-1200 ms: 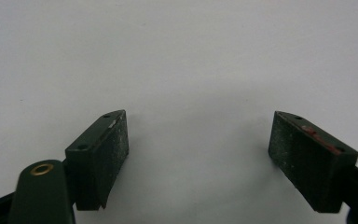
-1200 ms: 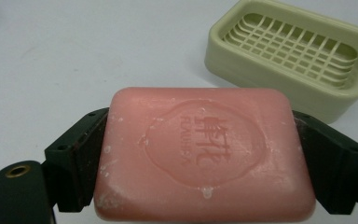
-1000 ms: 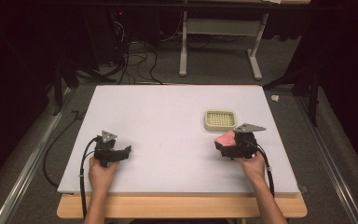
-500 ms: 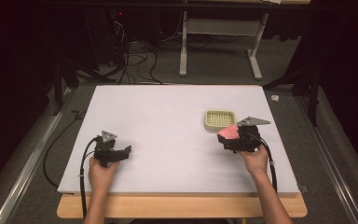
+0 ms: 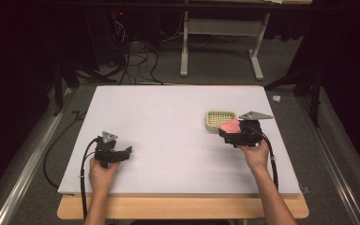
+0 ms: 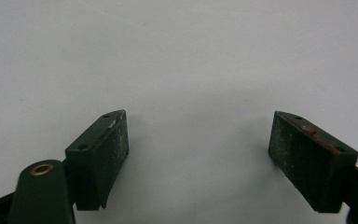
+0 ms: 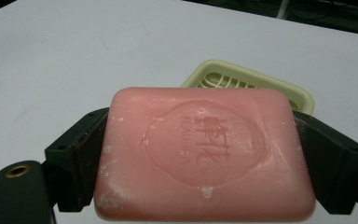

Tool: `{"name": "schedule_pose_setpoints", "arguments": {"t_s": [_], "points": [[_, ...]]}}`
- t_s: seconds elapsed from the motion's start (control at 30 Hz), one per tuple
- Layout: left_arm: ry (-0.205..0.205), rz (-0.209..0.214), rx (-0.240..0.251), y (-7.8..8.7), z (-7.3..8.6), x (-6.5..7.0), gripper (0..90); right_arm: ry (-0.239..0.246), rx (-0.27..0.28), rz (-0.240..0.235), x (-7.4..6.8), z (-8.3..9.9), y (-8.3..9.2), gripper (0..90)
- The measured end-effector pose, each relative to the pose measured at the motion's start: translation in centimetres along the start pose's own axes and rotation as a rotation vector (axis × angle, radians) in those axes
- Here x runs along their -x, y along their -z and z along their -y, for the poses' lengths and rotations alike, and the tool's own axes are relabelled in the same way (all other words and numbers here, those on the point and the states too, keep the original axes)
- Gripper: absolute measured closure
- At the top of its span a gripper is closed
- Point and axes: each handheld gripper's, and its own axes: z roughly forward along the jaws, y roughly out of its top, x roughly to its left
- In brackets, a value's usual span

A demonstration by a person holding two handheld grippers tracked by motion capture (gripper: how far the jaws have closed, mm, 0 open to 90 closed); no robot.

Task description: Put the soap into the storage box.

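White table (image 5: 168, 122): right gripper (image 5: 229, 131) clamps pink soap (image 7: 205, 154) beside soap dish (image 7: 270, 86).

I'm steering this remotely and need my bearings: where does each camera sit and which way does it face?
High view: above the person's side, looking forward and down on the table; forearms, both hands, left claw, right claw.
Left gripper view: rides the left claw, looking along its parted jaws at bare table.
Right gripper view: rides the right claw, looking past the pink soap to the soap dish.
Shared: soap and dish show in high and right gripper views.
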Motion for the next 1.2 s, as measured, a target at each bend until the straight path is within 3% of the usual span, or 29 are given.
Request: {"name": "schedule_pose_setpoints", "arguments": {"t_s": [0.33, 1.2], "points": [[0.000, 0.000, 0.000, 0.0, 0.0, 0.0, 20.7, -0.016, 0.009, -0.002, 0.4, -1.0, -0.5, 13.6], [0.000, 0.000, 0.000, 0.0, 0.0, 0.0, 20.7, -0.055, -0.062, 0.023, 1.2, -3.2, -5.1, 13.6]]}}
